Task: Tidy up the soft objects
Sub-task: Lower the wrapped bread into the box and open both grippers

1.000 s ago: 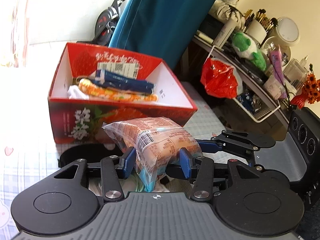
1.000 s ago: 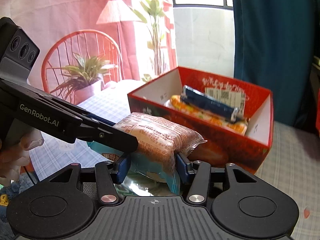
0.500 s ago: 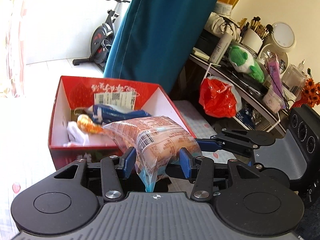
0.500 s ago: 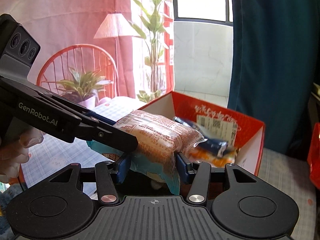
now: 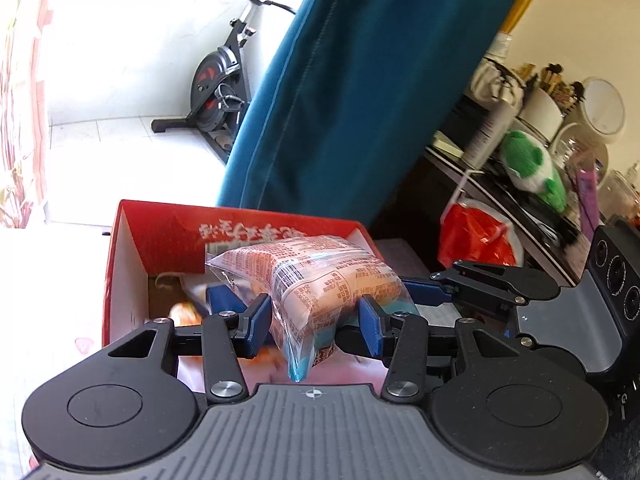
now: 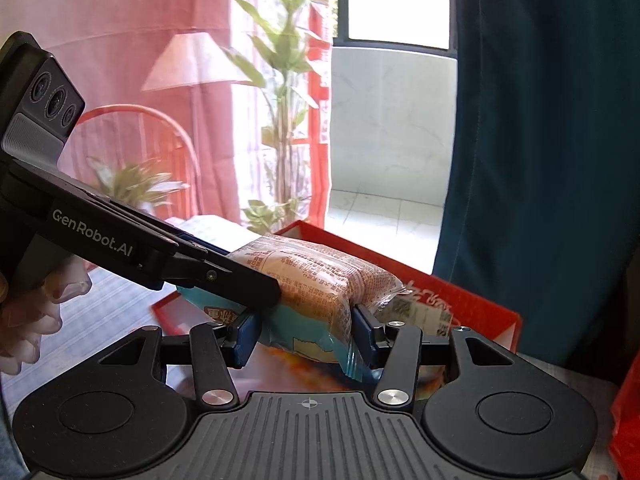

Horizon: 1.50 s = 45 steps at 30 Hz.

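A soft snack bag [image 5: 320,276], orange-pink with a teal end, hangs over the open red cardboard box [image 5: 132,240]. My left gripper [image 5: 314,320] is shut on its lower part, with a blue pad on each side. My right gripper [image 5: 420,290] comes in from the right and grips the same bag. In the right wrist view the bag [image 6: 316,276] sits between the pads of my right gripper [image 6: 306,328], and my left gripper [image 6: 256,292] clamps it from the left. The box [image 6: 460,300] lies just beyond and below. Packets inside it are mostly hidden.
A teal curtain [image 5: 340,100] hangs right behind the box. A cluttered shelf with a green plush toy [image 5: 532,172] and a red plastic bag [image 5: 476,236] stands at the right. An exercise bike [image 5: 216,80] is on the tiled floor beyond. A hand [image 6: 36,304] holds the left gripper.
Both grippers have carried the snack bag forward and slightly up, from in front of the red box to above its opening. The grip on the bag is unchanged.
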Motion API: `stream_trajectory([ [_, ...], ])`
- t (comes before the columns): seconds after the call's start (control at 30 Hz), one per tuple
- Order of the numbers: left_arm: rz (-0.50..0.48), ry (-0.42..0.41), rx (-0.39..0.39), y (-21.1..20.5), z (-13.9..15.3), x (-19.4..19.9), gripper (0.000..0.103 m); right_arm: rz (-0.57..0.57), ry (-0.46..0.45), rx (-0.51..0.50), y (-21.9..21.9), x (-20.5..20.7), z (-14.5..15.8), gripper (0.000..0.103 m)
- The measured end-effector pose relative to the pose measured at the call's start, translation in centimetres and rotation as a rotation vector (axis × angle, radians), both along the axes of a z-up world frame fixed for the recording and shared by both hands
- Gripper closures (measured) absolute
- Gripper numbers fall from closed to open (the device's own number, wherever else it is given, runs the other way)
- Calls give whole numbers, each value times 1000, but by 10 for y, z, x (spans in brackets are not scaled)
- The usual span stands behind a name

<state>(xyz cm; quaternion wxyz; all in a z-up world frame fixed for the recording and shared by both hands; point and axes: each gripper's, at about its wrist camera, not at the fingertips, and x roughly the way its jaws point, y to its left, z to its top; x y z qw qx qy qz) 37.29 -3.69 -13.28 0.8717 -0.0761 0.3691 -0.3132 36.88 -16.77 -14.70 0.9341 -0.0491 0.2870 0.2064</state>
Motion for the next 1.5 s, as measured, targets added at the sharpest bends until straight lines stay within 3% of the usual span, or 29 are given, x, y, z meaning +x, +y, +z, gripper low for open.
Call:
stream_trajectory([
  [0.43, 29, 106, 5, -22, -52, 80, 54, -73, 111, 28, -26, 76, -54, 58],
  [0.77, 70, 68, 141, -35, -64, 88, 54, -182, 210, -1, -31, 101, -73, 62],
  [1.13, 73, -40, 229, -19, -26, 45, 52, -186, 157, -3, -34, 59, -41, 62],
  [1.5, 89, -86, 209, 11, 1, -41, 52, -136, 58, 2, -9, -31, -6, 62],
])
